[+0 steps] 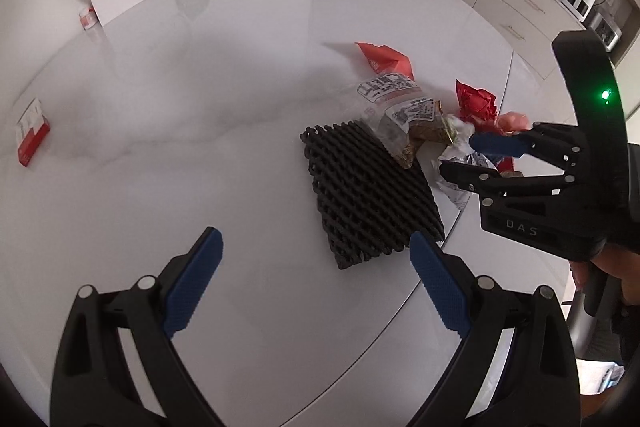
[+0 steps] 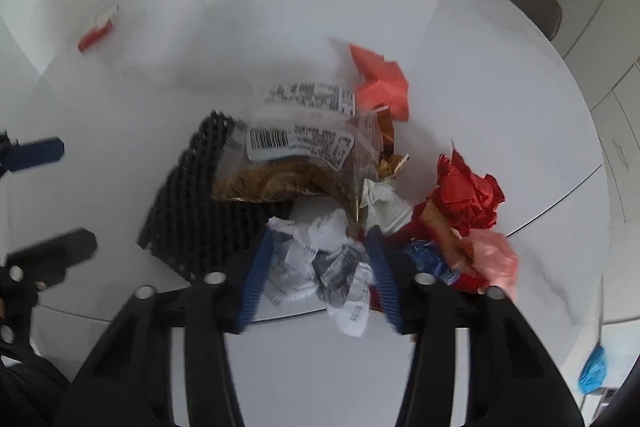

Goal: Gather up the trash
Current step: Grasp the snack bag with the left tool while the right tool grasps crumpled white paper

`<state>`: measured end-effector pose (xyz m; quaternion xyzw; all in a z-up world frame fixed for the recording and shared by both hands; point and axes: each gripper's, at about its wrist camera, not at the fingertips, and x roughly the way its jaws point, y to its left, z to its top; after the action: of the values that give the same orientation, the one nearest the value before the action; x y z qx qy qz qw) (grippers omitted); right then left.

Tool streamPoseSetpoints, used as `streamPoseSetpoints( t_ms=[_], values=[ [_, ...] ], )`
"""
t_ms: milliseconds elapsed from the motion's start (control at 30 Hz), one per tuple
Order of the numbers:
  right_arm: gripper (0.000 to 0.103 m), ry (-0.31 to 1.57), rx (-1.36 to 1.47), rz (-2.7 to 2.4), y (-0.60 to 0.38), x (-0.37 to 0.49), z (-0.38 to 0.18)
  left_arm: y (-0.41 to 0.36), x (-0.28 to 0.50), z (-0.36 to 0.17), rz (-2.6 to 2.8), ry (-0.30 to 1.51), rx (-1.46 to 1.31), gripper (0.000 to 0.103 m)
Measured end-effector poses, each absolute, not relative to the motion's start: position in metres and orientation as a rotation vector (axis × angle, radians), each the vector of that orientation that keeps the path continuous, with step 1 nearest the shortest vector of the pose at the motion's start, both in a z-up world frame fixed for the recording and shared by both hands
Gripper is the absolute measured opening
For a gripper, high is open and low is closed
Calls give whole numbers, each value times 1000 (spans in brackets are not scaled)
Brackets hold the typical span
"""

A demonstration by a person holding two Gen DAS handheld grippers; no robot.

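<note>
Black mesh mat (image 1: 370,193) beside trash heap (image 2: 466,197)

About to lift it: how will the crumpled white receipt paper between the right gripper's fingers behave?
The crumpled receipt paper looks light and floppy, and will probably compress in the right gripper. A loose tail hangs past the table edge, so it may dangle.

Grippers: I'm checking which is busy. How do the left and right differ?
The left gripper stands wide open over bare table; the right gripper is narrower, its pads flanking crumpled paper. The left has nothing between its fingers; the right has trash. Both have blue pads and point downward.
</note>
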<state>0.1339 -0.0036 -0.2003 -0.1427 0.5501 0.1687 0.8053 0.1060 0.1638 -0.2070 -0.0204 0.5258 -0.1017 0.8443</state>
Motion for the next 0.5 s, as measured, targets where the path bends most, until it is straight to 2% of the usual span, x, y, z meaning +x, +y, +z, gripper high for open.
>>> streamPoseSetpoints(
  t_ms=[133,167,267,333,500],
  values=[
    [34,1178,-272,360,-8,135,-196,164,111,-209,-230,1114,-65,90],
    [28,1180,-257,363,-10,134,-194,163,113,-209,-236,1111,-62,90],
    [20,1182,-205,372,-17,135,-187,158,120,-205,-278,1089,-26,90],
    [10,1193,-167,378,-22,136,-185,152,127,-202,-330,1066,23,90],
    [10,1197,-107,360,-30,134,-185,132,159,-199,-480,998,215,90]
  ],
)
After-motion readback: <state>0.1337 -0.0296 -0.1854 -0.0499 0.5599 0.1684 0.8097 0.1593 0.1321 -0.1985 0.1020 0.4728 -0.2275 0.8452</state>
